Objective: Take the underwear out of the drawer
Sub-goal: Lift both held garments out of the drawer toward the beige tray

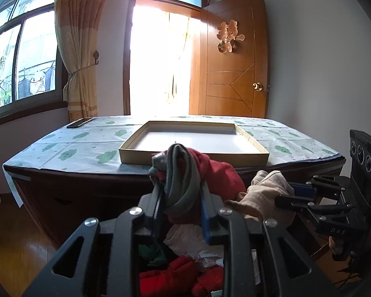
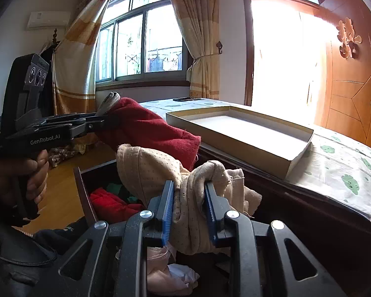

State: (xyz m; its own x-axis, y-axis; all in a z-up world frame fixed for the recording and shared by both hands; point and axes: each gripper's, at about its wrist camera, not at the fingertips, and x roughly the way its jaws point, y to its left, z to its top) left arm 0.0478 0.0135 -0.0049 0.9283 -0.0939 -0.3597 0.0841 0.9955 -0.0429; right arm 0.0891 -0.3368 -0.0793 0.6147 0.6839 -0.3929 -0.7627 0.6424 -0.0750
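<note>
Counter and shallow box sit just beyond the open drawer; red underwear is clamped in left gripper jaws, beige underwear in right gripper, both lifted above the drawer; dangling fabric could be snagged on the drawer edge and pulled free.

Count, as seen:
- Grippers: 2, the left gripper and the right gripper.
- Garments lifted: 2, one red garment, one beige garment.
- Open drawer: 1, with several more pieces inside; number unclear.
- Shallow cardboard tray: 1.
- Phone: 1.
- Wooden door: 1.
</note>
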